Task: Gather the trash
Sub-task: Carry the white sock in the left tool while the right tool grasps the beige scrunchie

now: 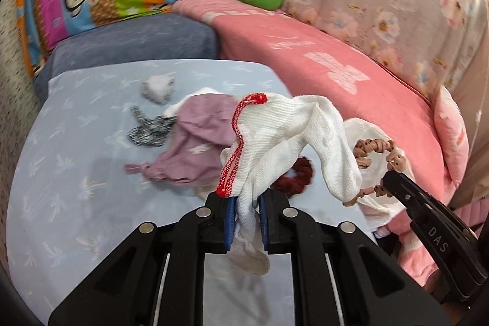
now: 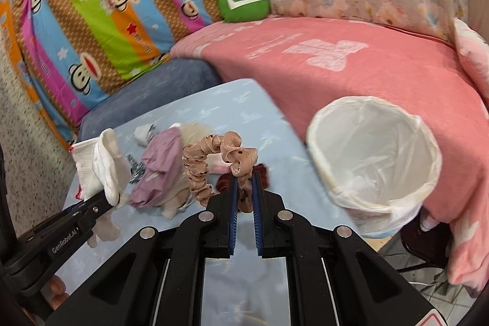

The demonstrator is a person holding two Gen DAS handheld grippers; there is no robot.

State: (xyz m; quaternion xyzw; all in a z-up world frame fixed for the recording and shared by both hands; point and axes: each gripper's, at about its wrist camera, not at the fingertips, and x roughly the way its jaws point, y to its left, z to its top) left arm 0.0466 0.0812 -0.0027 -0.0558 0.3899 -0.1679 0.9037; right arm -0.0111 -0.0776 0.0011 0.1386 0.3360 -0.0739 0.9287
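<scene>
Left gripper (image 1: pixel 247 211) clenched on a white knit glove (image 1: pixel 275 139) with red cuff trim, pinched low so most of it flops over the fingertips, clear of the bed. Right gripper (image 2: pixel 243 195) clamped on a tan dotted scrunchie (image 2: pixel 214 158), loop sticking up and left of the jaws.

Both items look lifted for the drop. Target is presumably the lined bin (image 2: pixel 374 161), at the right edge of the light blue sheet (image 1: pixel 76 173), against the pink blanket (image 2: pixel 351 72); liner looks empty as far as I can see in.

Left on the sheet, mid-pile: purple cloth (image 1: pixel 195 142), black-white knit piece (image 1: pixel 149 130), grey-white wad (image 1: pixel 157 87) toward the far edge, dark red scrunchie (image 1: pixel 298 173).

Hard to read:
- glove hides most of the red scrunchie and part of the bin in the left view
- pale cloth under the purple one, can't identify
- pile is blurred
- bin base cut off by the right gripper body
</scene>
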